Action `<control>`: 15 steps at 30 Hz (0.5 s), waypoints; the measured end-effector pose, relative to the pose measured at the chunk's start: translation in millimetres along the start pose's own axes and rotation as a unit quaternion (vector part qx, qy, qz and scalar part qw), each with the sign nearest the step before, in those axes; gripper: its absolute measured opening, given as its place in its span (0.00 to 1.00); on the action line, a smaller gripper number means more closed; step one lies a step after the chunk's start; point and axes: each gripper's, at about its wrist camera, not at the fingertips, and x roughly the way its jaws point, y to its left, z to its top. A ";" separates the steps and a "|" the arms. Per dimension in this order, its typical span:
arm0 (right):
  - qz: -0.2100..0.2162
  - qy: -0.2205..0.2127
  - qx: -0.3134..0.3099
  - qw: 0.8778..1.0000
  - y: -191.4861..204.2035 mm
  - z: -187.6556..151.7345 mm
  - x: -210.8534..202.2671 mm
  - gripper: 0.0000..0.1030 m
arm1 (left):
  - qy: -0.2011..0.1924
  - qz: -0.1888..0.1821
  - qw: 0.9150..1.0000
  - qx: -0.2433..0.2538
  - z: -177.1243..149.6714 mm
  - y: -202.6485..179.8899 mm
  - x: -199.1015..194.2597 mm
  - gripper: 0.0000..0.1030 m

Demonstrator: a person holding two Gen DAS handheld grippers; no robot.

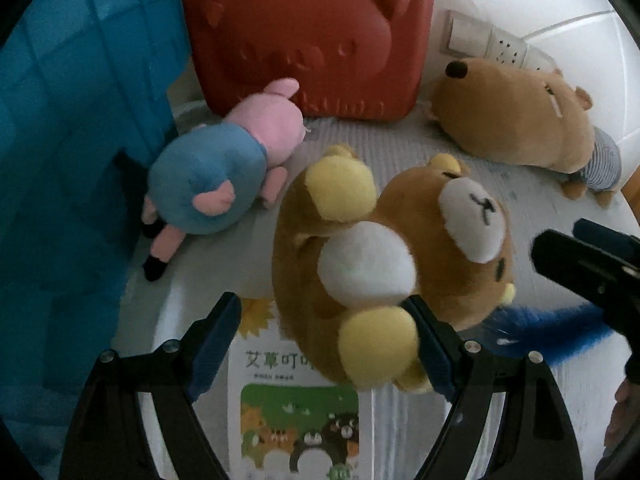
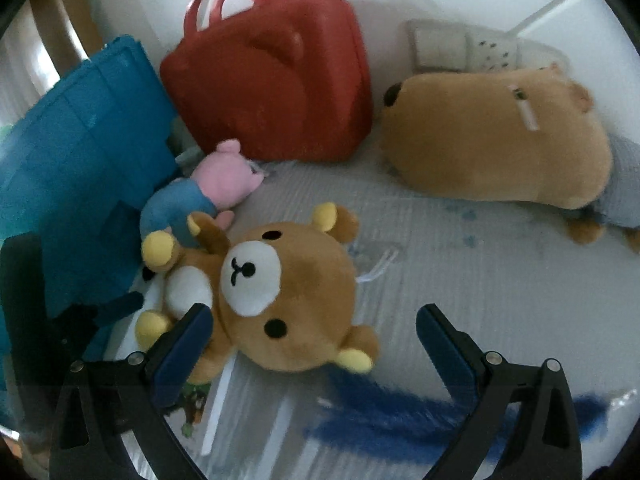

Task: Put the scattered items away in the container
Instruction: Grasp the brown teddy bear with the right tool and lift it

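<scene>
White mat [image 2: 460, 280]: teddy [image 1: 384, 256] btwn left gripper [image 1: 328, 340] jaws.

So in the left wrist view the bear plush [image 1: 396, 248] lies bottom centre, partly on top of a printed packet [image 1: 296, 400] at the lower edge. The pig plush [image 1: 224, 176] lies to its left, up against the fabric container [image 1: 76, 140] filling the left side. Behind them, top centre, a bear-embossed case [image 1: 308, 36] stands upright. The capybara plush [image 1: 516, 116] lies at the upper right, below the wall sockets [image 1: 488, 42].
</scene>
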 end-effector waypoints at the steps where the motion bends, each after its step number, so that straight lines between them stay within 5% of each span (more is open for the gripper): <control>1: 0.004 0.003 -0.002 1.000 1.5 1.0 6.8 1.00 | 0.000 -0.006 1.000 0.000 0.2 0.4 2.8 0.81; 7: 0.022 0.018 0.004 1.000 -1.0 2.4 36.8 1.00 | -0.005 -0.011 1.000 0.018 0.7 -3.8 14.9 0.93; 15: 0.048 0.036 0.012 0.998 -1.6 -1.5 63.9 1.00 | -0.011 -0.025 0.999 0.016 -0.2 3.2 24.8 0.97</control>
